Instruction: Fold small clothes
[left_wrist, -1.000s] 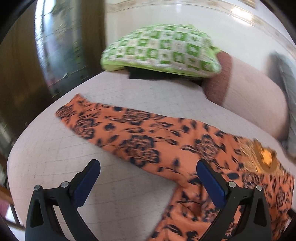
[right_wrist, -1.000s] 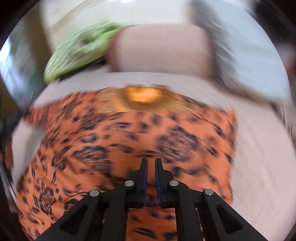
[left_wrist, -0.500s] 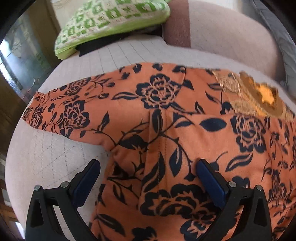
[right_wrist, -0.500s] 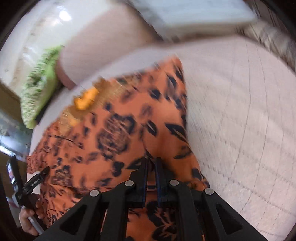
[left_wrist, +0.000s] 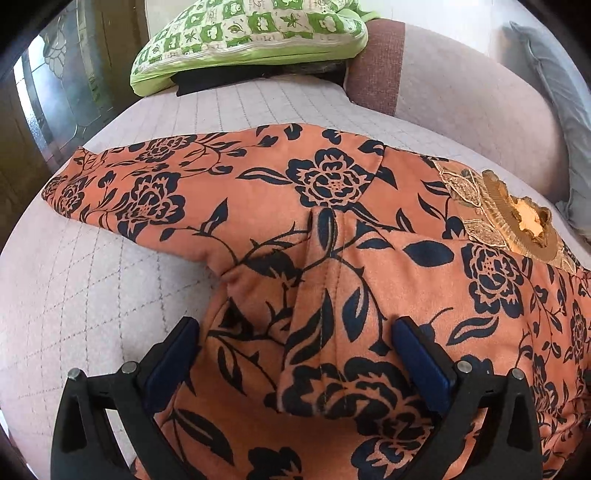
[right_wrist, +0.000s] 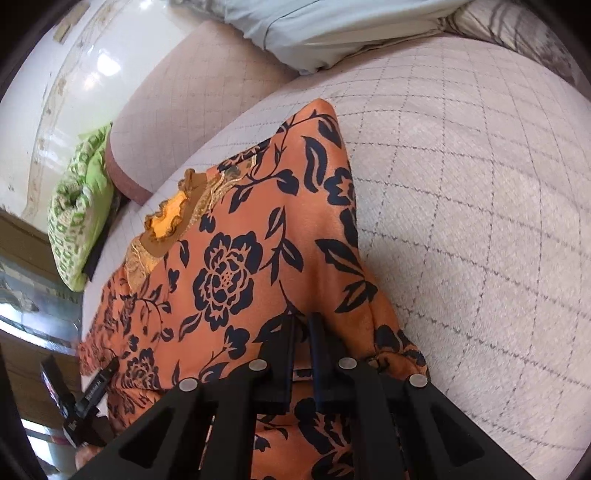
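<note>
Orange floral top (left_wrist: 332, 258) lies spread on the quilted sofa seat (left_wrist: 92, 295) as I work the rig remotely. My left gripper (left_wrist: 295, 354) stands wide apart, its blue pads (left_wrist: 417, 362) straddling a raised ridge of cloth near the underarm, nothing pinched. My right gripper (right_wrist: 301, 354) is clenched on the garment's side edge, a sliver of fabric caught between its fingers. The sleeve (left_wrist: 122, 199) runs away to the left of my left tool, its cuff towards the sofa's edge; the embroidered neckline (left_wrist: 517, 221) sits ahead and to the right, facing the backrest (left_wrist: 461, 92). The long axis looks to run from neckline back under both tools. To fold well, I judge the left jaws should close on the ridge squarely, then both tools should carry the side across evenly, keeping the cloth taut and flat.
</note>
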